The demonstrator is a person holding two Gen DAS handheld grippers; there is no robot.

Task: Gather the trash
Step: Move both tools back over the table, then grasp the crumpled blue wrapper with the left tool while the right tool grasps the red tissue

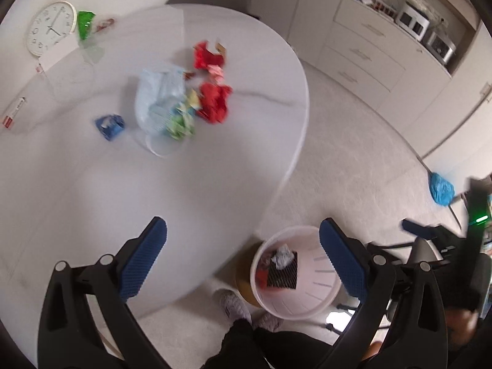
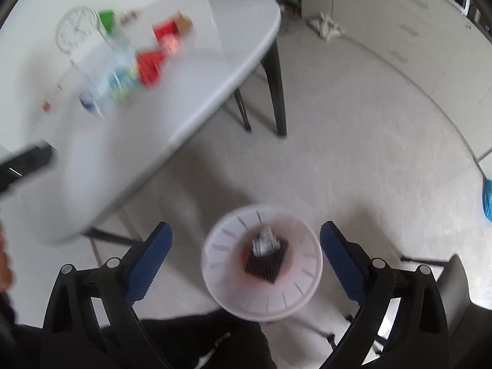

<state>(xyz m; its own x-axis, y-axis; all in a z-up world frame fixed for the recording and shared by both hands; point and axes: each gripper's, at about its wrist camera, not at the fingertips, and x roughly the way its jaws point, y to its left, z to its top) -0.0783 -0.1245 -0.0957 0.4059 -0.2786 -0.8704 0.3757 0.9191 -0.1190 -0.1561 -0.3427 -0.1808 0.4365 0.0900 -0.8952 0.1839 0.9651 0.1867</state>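
The trash [image 1: 190, 92] sits in a pile on the far part of the white worktop [image 1: 153, 184]: red crumpled wrappers [image 1: 213, 103], a pale blue bag [image 1: 160, 95], green scraps [image 1: 181, 123] and a small blue piece [image 1: 109, 126] to the left. A white bin [image 2: 261, 261] stands on the floor near the worktop's right edge, with a black wrapper [image 2: 267, 263] and a white wad inside. The left gripper [image 1: 243, 258] and the right gripper [image 2: 246, 261] both have their blue fingers [image 2: 150, 261] wide apart and hold nothing.

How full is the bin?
Nearly empty: the bin holds only a crumpled paper, a dark wrapper and a red scrap at the bottom.
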